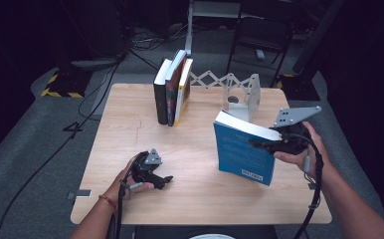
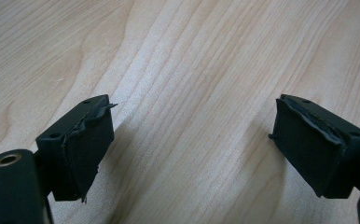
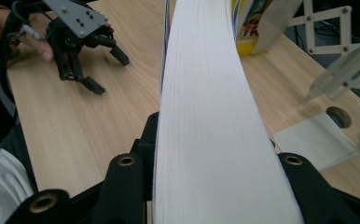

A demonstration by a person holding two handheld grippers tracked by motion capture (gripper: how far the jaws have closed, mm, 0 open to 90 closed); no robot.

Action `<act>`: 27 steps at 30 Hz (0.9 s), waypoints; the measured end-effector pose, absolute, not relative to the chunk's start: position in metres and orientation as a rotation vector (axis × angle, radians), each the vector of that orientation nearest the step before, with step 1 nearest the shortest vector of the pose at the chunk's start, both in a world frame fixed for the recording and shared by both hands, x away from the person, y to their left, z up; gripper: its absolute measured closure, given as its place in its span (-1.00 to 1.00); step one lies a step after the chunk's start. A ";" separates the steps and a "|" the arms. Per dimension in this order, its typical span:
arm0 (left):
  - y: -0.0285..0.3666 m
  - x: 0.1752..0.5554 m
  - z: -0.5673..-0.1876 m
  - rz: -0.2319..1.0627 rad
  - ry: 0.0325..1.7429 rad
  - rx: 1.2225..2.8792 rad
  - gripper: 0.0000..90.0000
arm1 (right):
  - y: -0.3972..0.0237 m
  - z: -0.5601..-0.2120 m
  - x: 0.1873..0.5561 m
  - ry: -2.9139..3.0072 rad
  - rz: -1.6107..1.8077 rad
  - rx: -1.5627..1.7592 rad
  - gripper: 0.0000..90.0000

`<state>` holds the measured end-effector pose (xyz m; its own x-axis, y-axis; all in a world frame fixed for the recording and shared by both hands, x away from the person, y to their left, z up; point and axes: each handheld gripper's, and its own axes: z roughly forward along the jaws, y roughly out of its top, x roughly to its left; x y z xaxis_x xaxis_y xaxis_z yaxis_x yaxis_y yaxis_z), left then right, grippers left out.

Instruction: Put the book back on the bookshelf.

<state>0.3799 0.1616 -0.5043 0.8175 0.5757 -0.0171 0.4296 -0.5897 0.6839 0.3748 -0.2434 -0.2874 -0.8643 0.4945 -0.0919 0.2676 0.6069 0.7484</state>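
Note:
A thick blue book [image 1: 242, 152] is held tilted above the right half of the wooden table [image 1: 195, 194], with my right gripper [image 1: 272, 144] shut on its open edge; its white page block [image 3: 206, 121] runs up between the jaws in the right gripper view. My left gripper [image 1: 164, 180] rests low over the table's front left, jaws wide open with only bare wood [image 2: 192, 93] between the pads [image 2: 87, 149]. From the right gripper view the left gripper [image 3: 106, 70] appears far off, open.
Three books [image 1: 172, 92] stand upright at the back of the table, leaning together. A clear acrylic bookend [image 1: 244, 97] with a white expanding lattice stands at the back right. Cables lie on the floor behind the table.

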 end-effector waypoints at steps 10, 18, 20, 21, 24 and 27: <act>0.162 0.380 -0.504 0.268 0.734 2.290 -0.71 | -0.272 -0.277 0.390 2.456 1.100 0.749 0.36; 0.162 0.380 -0.504 0.268 0.733 2.291 -0.72 | -0.282 -0.271 0.411 2.369 1.072 0.865 0.36; 0.162 0.380 -0.504 0.268 0.733 2.290 -0.71 | -0.283 -0.271 0.417 2.348 1.068 0.891 0.36; 0.162 0.380 -0.504 0.269 0.733 2.291 -0.72 | -0.283 -0.271 0.419 2.342 1.068 0.899 0.36; 0.162 0.380 -0.504 0.269 0.734 2.290 -0.72 | -0.283 -0.270 0.429 2.310 1.067 0.936 0.36; 0.162 0.380 -0.504 0.269 0.733 2.291 -0.72 | -0.280 -0.269 0.438 2.285 1.062 0.957 0.36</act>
<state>0.3799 0.1615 -0.5042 0.8177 0.5754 -0.0160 0.4288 -0.5904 0.6838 0.4376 -0.2803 -0.2690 -0.6619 0.7428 -0.1001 0.4026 0.4649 0.7885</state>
